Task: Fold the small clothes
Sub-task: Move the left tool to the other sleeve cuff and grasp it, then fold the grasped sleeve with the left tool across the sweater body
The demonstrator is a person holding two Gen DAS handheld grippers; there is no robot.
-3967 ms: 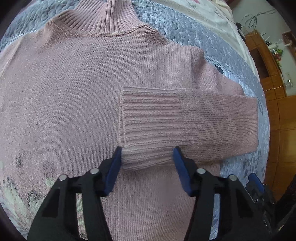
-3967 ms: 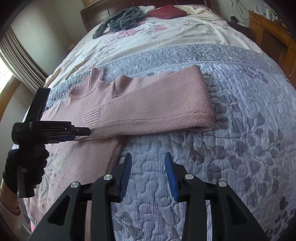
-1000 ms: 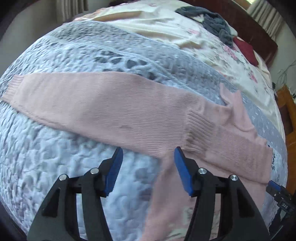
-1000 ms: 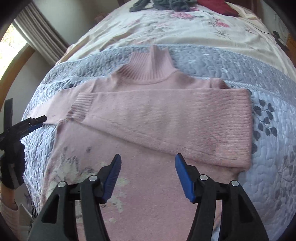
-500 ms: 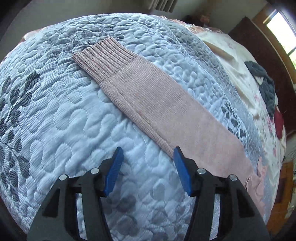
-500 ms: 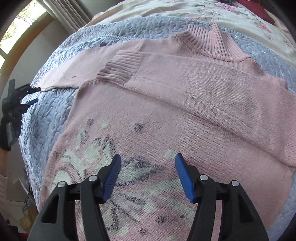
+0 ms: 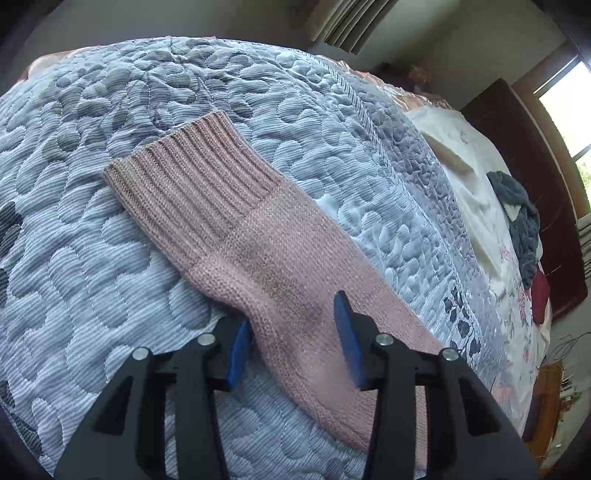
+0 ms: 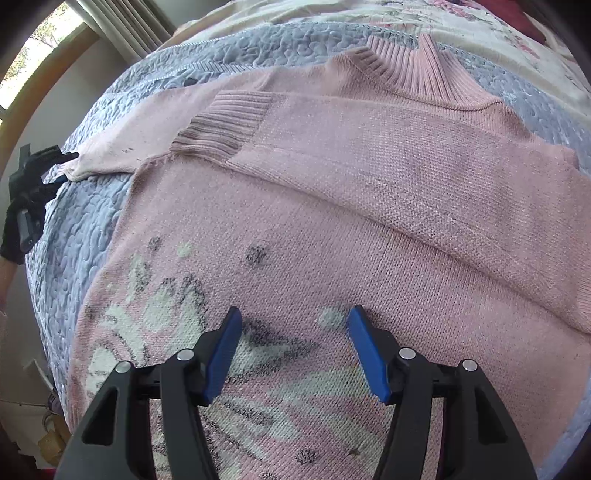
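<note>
A pink knitted sweater [image 8: 332,229] lies flat on a bed, spread over a grey-blue quilted bedspread [image 7: 92,258]. No box, basket or other container shows in either view.

The right wrist view takes in most of the garment: the ribbed turtleneck collar [image 8: 417,70] at the far side, a pale flower pattern [image 8: 155,332] with dark specks knitted into the near left of the body, and the folded sleeve [image 8: 369,158] laid across the chest, its ribbed cuff pointing left. The right claw [image 8: 293,350] hovers over the lower body of the sweater with its blue pads wide apart and nothing between them. At the far left edge of this view the left claw [image 8: 62,166] shows small and dark, at the tip of the outstretched sleeve [image 8: 147,136], gripped by a hand in a black glove [image 8: 14,236].

The left wrist view shows what the other cannot: that outstretched sleeve close up, lying flat on the bedspread and running from the far left toward the near right, its ribbed cuff [image 7: 188,177] at the far end. The left claw [image 7: 291,332] stands wide, one blue pad at the sleeve's left edge and the other over its right half; the knit lies between them ungripped. This view also reaches the head of the bed: a cream floral sheet [image 7: 480,192], a grey garment [image 7: 521,225] heaped on it, something dark red [image 7: 541,299] beside that, a dark wooden headboard [image 7: 535,177], and curtains [image 7: 351,22] by a bright window [image 7: 569,99].
</note>
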